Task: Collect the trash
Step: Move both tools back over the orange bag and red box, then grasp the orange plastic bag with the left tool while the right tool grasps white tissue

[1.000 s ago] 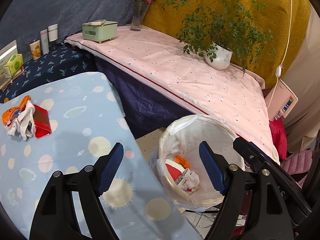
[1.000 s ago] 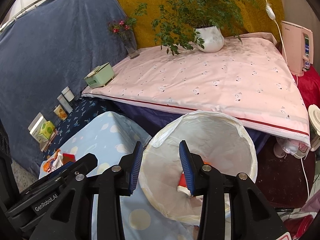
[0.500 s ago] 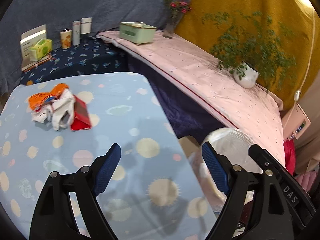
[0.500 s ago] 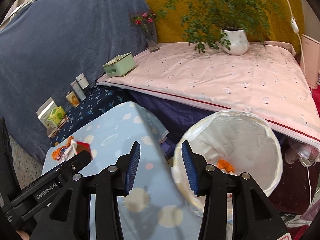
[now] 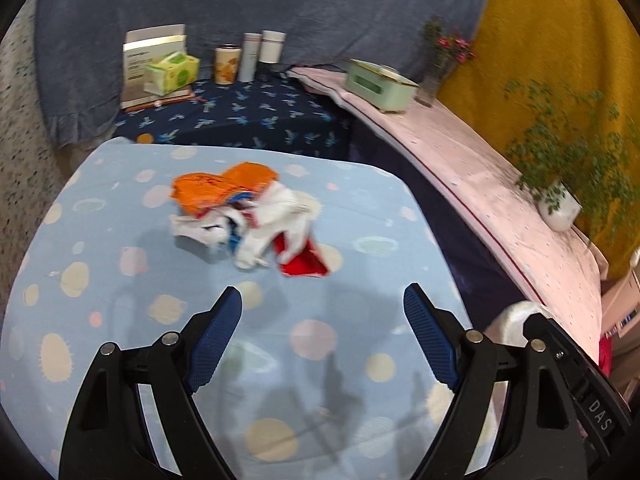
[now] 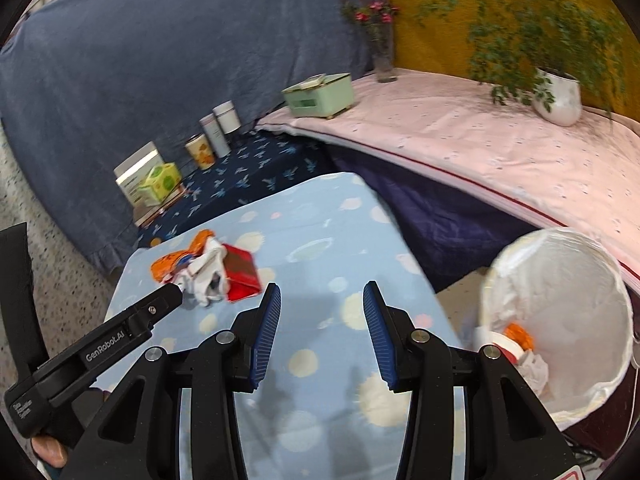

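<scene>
A pile of trash lies on the light blue spotted table [image 5: 120, 344]: an orange wrapper [image 5: 216, 190], crumpled white paper [image 5: 276, 220] and a red packet [image 5: 304, 262]. My left gripper [image 5: 322, 316] is open and empty, a short way in front of the pile. In the right wrist view the pile [image 6: 208, 272] sits at the left, with the left gripper's body [image 6: 120, 328] beside it. My right gripper [image 6: 322, 312] is open and empty above the table. The white-lined trash bin [image 6: 560, 320] stands to the right of the table with trash inside.
A pink-covered bench [image 6: 480, 148] runs behind, with a green box [image 6: 320, 94], a flower vase [image 6: 380, 52] and a potted plant [image 6: 556, 92]. A dark blue low table [image 5: 240, 120] holds cans, a tissue pack and a box. The bin's rim shows at the right in the left wrist view [image 5: 516, 316].
Both grippers have swung left from the bin toward the table. The trash pile now sits centred ahead of the left gripper. The right gripper's jaws have opened wider.
</scene>
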A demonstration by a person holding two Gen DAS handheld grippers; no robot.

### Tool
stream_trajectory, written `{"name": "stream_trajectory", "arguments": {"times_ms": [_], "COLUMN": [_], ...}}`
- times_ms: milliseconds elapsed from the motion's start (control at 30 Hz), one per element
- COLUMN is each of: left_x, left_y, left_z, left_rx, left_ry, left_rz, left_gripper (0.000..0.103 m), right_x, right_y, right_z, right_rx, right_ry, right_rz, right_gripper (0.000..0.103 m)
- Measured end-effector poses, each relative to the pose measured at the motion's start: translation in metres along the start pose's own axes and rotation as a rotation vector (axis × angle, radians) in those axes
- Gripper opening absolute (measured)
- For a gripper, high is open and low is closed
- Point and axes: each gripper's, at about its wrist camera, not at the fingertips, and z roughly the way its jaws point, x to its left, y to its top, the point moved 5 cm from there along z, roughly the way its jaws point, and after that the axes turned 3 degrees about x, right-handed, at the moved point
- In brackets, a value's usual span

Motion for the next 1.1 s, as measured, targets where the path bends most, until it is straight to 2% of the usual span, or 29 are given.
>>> {"name": "stream_trajectory", "arguments": {"times_ms": [200,433,633,833,900,1000,1067,1100], "left_x": [0.072,0.126,0.141,0.140,0.139,0.136,0.132,0.131], "left_y": [0.017,0.039,0.061,0.076,0.079,0.081,0.082,0.082], "left_z": [0.005,0.021,0.050,0.085,0.095,0.106,0.111,0.113], "left_rx": [-0.003,0.001,0.026,0.064,0.075,0.094,0.099,0.101], "left_ry": [0.070,0.105,0.078,0.041,0.031,0.011,-0.001,-0.003], "left_rz": [-0.118,-0.220,-0.285,-0.305,-0.306,-0.299,-0.283,-0.271], "left_gripper": [0.079,0.079,0.079,0.079,0.074,0.062,0.046,0.042], "right_x": [0.045,0.089,0.112,0.123,0.126,0.130,0.131,0.132], "right_y": [0.001,0.007,0.017,0.029,0.030,0.029,0.028,0.027], "right_z": [0.032,0.084,0.131,0.170,0.182,0.195,0.201,0.202], "right_rx": [0.039,0.102,0.150,0.176,0.190,0.205,0.211,0.213], "right_ry": [0.045,0.094,0.121,0.119,0.122,0.123,0.130,0.131], "right_rz": [-0.050,-0.083,-0.076,-0.071,-0.072,-0.083,-0.086,-0.088], "right_gripper": [0.042,0.042,0.042,0.042,0.042,0.043,0.043,0.040]}}
